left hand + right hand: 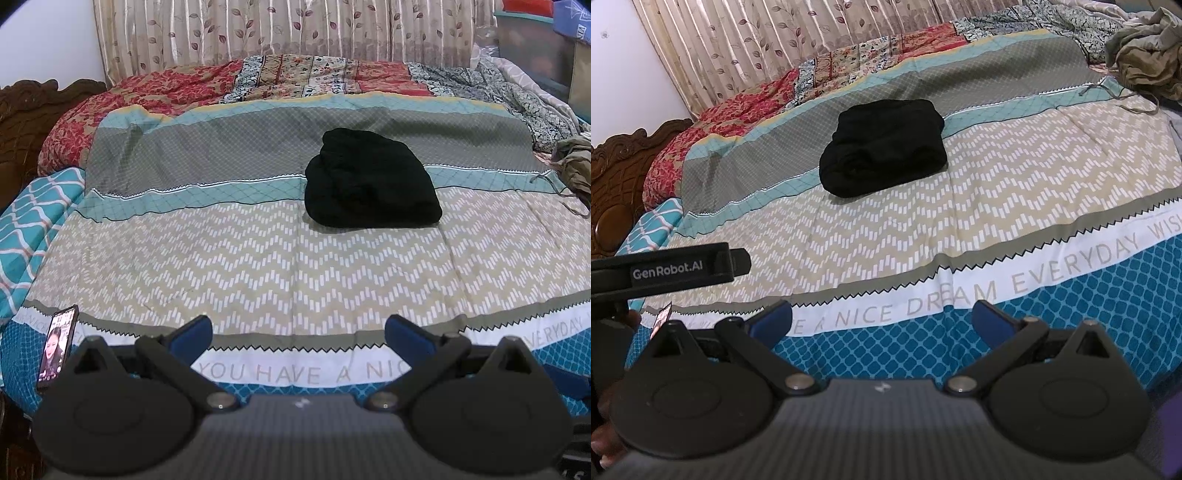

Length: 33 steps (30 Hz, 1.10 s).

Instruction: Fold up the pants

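Pants [371, 182] lie folded on the bedspread [258, 266] — left tool [299, 334] and right tool [882, 317] both gape empty.

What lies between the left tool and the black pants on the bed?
Only bare bedsheet: its zigzag-patterned band stretches from the open left tool up to the black pants, with nothing resting on it. The left wrist view shows this most directly.

Bedspread [258, 258] bare up to black pants [369, 181]; phone [57, 347] at near-left edge.
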Each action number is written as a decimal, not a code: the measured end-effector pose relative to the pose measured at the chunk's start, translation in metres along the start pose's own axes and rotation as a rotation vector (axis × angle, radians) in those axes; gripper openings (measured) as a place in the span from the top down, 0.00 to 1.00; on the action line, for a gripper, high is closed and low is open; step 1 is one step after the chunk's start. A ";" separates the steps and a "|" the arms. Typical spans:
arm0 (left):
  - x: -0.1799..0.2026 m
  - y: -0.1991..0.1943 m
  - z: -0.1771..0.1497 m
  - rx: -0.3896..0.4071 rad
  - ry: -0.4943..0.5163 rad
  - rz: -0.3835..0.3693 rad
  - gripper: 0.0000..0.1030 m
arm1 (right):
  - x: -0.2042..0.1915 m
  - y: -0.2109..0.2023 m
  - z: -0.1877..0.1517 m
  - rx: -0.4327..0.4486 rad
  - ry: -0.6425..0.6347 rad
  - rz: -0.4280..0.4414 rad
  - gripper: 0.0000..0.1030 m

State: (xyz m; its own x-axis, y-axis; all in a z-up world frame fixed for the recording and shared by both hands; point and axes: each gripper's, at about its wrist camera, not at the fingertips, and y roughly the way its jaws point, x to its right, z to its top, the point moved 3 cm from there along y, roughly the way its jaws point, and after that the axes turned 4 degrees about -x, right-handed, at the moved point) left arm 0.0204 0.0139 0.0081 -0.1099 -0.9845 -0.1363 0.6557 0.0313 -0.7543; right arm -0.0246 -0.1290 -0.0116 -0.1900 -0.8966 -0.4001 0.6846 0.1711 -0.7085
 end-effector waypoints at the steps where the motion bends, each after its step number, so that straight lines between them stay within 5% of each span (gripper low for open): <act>1: 0.000 0.000 0.000 0.000 0.000 0.000 0.00 | 0.000 0.001 0.000 -0.001 0.001 0.000 0.00; 33: 0.004 -0.007 0.001 0.033 0.012 -0.010 0.00 | 0.007 0.003 -0.001 -0.014 0.010 0.005 0.00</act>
State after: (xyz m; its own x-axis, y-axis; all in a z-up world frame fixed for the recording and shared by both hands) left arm 0.0161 0.0093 0.0132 -0.1253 -0.9827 -0.1364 0.6790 0.0153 -0.7340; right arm -0.0249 -0.1338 -0.0170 -0.1939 -0.8917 -0.4090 0.6756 0.1809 -0.7147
